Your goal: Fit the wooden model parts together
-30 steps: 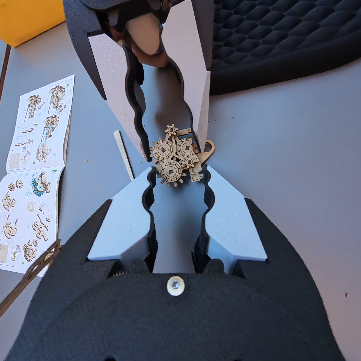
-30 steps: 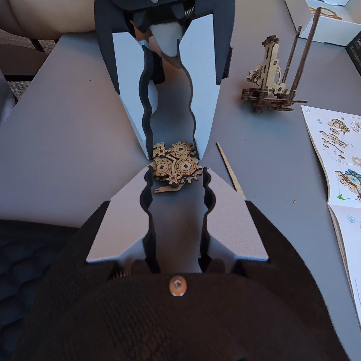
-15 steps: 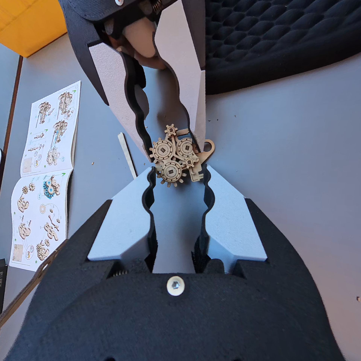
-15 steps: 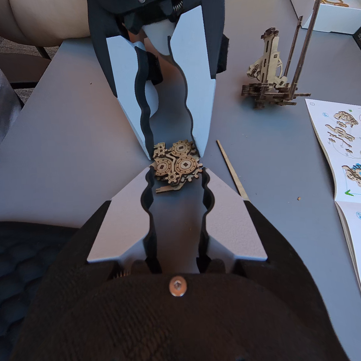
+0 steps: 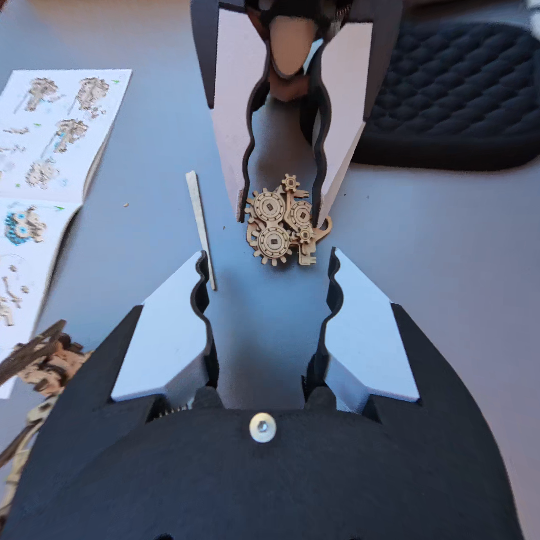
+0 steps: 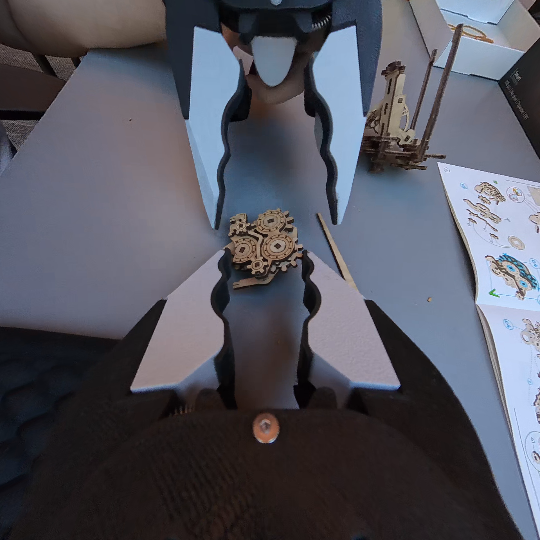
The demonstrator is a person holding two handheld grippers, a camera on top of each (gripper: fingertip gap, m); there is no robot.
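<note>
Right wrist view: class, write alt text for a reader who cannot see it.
A flat, pale wooden gear assembly lies on a grey table between the right gripper fingertips; the open left gripper faces it. To the right: a thin wooden stick, an upright wooden model, an open instruction booklet.

The grey tabletop carries a wooden gear assembly, a thin wooden stick, an open instruction booklet, and a black cushion.

Gear assembly pale tan wood; table plain grey; cushion black, honeycomb-quilted; booklet white, blue-accented drawings.
</note>
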